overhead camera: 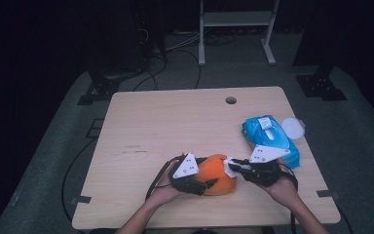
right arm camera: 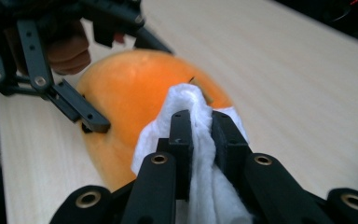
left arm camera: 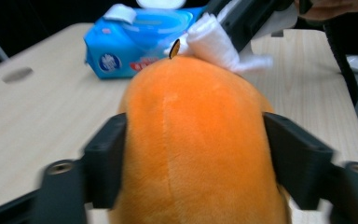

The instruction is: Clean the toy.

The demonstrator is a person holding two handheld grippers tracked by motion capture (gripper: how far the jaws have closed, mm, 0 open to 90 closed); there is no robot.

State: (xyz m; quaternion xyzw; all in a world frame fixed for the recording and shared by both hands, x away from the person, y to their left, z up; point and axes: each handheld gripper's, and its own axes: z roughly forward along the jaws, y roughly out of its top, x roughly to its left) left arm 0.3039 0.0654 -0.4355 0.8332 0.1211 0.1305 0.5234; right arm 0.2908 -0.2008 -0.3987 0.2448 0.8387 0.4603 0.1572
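Clamping orange plush [left arm camera: 191,140] | left gripper [left arm camera: 196,158] (both sides) | wipe [right arm camera: 186,116] touching

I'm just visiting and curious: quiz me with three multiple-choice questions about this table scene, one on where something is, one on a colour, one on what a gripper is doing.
1. Where does the blue wipes pack lie?
A. near the table's right edge
B. at the table's left edge
C. on the floor

2. What colour is the plush toy?
A. green
B. orange
C. purple

3. What is between the right gripper's jaws?
A. nothing
B. a pen
C. a white wipe

Answers:
1 A: in the high view it sits beside the right hand.
2 B: its fur is orange in all views.
3 C: the jaws pinch the white wipe against the toy.
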